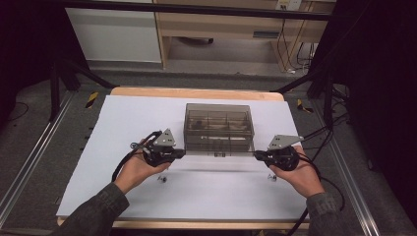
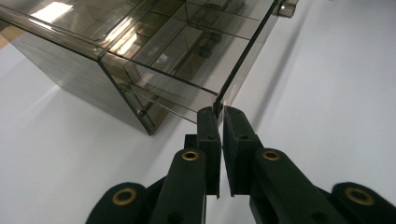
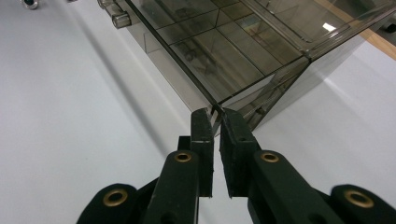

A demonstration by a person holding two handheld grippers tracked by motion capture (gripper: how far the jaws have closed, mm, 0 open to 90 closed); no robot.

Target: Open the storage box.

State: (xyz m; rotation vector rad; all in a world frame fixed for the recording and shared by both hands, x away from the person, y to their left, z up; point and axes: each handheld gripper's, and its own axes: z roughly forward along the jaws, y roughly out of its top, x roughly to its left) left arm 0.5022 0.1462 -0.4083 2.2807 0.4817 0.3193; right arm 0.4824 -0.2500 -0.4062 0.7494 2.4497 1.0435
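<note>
Fingertips of the left gripper (image 2: 218,112) and right gripper (image 3: 216,114) are each pinched narrow on an opposite near corner of the thin smoked-plastic lid panel (image 1: 219,153), which juts out from the front of the smoke-grey transparent compartment box (image 1: 219,127) sitting mid-way across the white table sheet (image 1: 123,128). Risk: grip is only on the panel's edge, so uneven pull from either side of the box could twist it, slip it free, or drag the light box. Two small metal screws (image 1: 162,179) lie loose on the sheet just in front of the box, so a sudden slip could scatter them.
</note>
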